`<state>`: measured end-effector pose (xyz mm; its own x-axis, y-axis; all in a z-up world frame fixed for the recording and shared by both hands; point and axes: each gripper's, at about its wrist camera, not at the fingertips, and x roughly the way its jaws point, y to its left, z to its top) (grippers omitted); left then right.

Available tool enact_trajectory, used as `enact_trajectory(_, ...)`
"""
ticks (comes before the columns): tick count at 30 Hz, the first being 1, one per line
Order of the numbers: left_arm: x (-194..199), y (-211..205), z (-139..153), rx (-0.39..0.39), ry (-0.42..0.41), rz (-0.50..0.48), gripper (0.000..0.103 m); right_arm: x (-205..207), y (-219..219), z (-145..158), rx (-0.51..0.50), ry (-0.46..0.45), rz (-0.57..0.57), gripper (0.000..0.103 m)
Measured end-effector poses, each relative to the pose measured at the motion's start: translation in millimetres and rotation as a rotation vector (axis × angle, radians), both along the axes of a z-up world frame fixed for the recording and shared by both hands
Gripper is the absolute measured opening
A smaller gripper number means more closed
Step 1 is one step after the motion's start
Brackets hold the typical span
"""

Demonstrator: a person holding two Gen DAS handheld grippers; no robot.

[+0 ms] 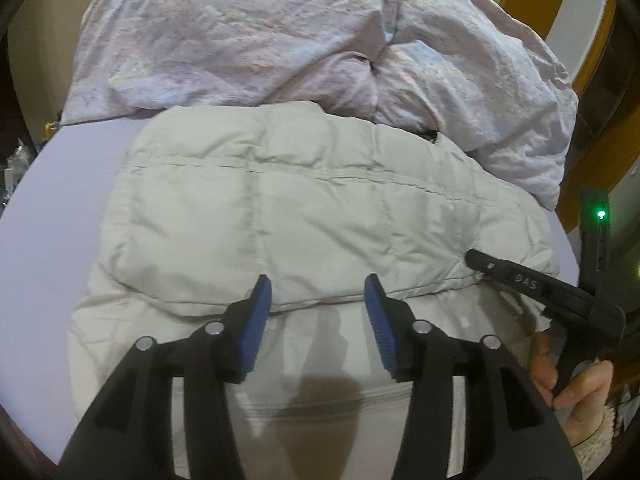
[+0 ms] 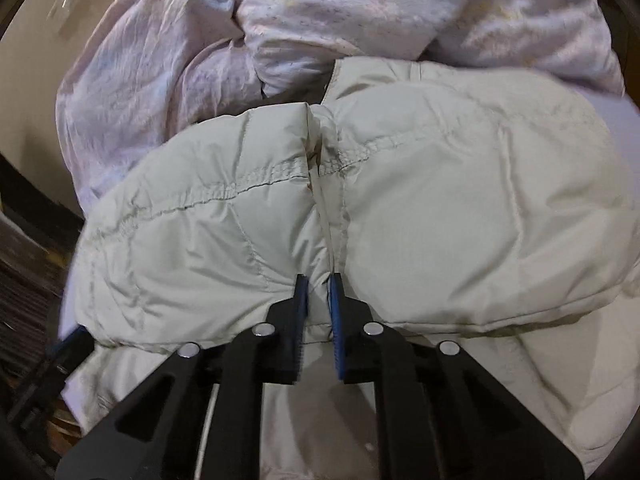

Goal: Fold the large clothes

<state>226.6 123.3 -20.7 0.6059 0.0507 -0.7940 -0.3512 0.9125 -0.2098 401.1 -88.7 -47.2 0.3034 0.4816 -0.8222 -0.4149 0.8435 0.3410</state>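
Note:
A pale grey-green quilted puffer jacket (image 1: 288,216) lies folded over on a lavender bed sheet (image 1: 52,232). My left gripper (image 1: 318,290) is open and empty, its blue pads just above the jacket's folded edge. My right gripper (image 2: 319,286) is shut on a pinch of the jacket (image 2: 440,208) near a seam at the fold's front edge. In the left wrist view the right gripper (image 1: 476,258) reaches in from the right onto the jacket's edge, held by a hand (image 1: 576,384).
A crumpled lilac patterned duvet (image 1: 280,36) is heaped behind the jacket; it also shows in the right wrist view (image 2: 168,64). A wooden frame (image 1: 600,112) stands at the right. The bed's edge curves at the left.

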Motion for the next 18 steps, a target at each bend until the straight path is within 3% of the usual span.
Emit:
enact_trajectory(3, -11, 9, 2, 0.052, -0.003, 0.021, 0.064, -4, -8, 18, 0.024, -0.072, -0.022, 0.038)
enact_trajectory(7, -17, 20, 0, 0.078, 0.005, 0.045, 0.072, -10, -5, 35, 0.093, -0.131, 0.03, 0.038)
enact_trajectory(11, -17, 27, -7, 0.058, 0.028, 0.056, 0.076, -11, 14, 22, 0.073, -0.076, 0.096, 0.037)
enact_trajectory(14, -17, 31, -14, 0.041, 0.05, 0.059, 0.077, -1, 29, -10, -0.008, 0.025, 0.099, 0.035)
enact_trajectory(17, -24, 37, -17, 0.013, 0.076, 0.061, 0.079, 1, 28, -7, -0.012, 0.026, 0.117, 0.037)
enact_trajectory(18, -31, 41, -17, 0.008, 0.077, 0.062, 0.08, -1, 26, -4, -0.009, 0.03, 0.125, 0.042)
